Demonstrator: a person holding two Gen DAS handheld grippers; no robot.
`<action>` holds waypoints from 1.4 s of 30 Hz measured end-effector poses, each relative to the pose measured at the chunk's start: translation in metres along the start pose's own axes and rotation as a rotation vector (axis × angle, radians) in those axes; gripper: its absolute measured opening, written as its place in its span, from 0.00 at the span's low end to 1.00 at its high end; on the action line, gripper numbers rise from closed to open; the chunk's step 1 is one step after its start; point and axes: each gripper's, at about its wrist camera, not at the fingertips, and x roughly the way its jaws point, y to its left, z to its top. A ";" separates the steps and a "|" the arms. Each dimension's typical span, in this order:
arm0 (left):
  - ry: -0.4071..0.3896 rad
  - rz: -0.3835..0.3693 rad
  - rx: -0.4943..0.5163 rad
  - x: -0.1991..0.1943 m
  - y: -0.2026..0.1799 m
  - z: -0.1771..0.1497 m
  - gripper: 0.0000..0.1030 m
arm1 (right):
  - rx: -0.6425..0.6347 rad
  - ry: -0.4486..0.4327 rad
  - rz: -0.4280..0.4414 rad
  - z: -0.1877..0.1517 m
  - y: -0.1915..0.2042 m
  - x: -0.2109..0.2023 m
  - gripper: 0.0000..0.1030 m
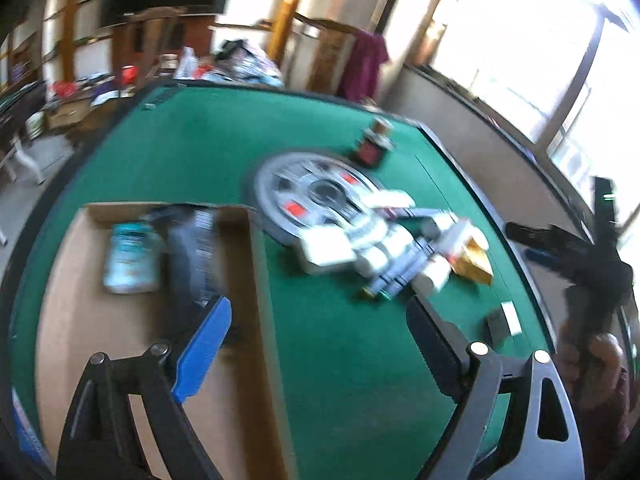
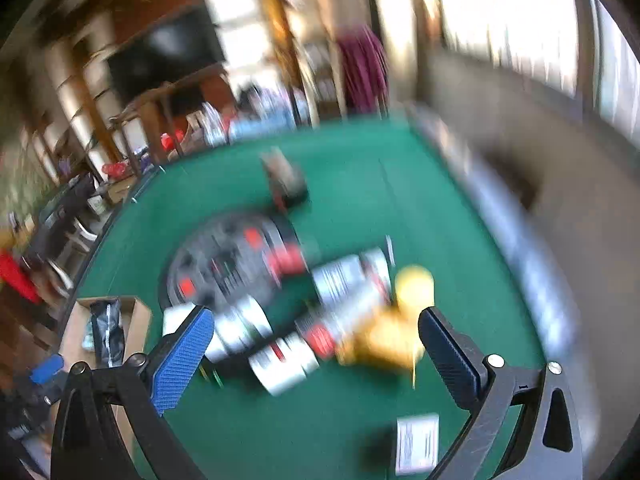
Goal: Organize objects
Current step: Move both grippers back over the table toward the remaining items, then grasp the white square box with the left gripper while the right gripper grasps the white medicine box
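Observation:
A cardboard box [image 1: 244, 248] lies on the green table [image 1: 340, 360] at the left and holds a teal-labelled jar [image 1: 130, 258] and a dark packet [image 1: 192, 256]. A pile of white boxes and tubes [image 1: 384, 248] with a gold packet [image 1: 474, 264] lies to its right. My left gripper [image 1: 318, 340] is open and empty above the box's right wall. My right gripper [image 2: 314, 350] is open and empty, just in front of the same pile [image 2: 280, 344] and gold packet [image 2: 384, 340]. The box [image 2: 136, 320] shows at the far left.
A round grey disc with red marks [image 1: 308, 200] lies behind the pile, also in the right wrist view [image 2: 224, 264]. A small dark jar [image 1: 374, 144] stands behind it. A small white-labelled box [image 2: 416, 442] lies near the table's front edge. Cluttered furniture stands beyond the table.

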 end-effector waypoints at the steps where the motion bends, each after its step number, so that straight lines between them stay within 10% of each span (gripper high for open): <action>1: 0.015 -0.005 0.026 0.008 -0.011 -0.002 0.86 | 0.068 0.038 0.019 -0.008 -0.021 0.013 1.00; 12: 0.035 0.121 0.165 0.072 -0.056 0.021 0.86 | 0.257 -0.049 -0.011 -0.045 -0.125 0.037 1.00; 25: 0.176 0.334 0.111 0.155 -0.023 0.056 0.81 | 0.282 -0.034 0.083 -0.043 -0.136 0.044 1.00; 27: 0.173 0.275 0.082 0.153 -0.021 0.052 0.57 | 0.281 -0.034 0.085 -0.042 -0.136 0.045 1.00; 42: 0.155 0.225 0.059 0.128 -0.034 0.012 0.57 | 0.242 -0.019 0.075 -0.034 -0.131 0.045 1.00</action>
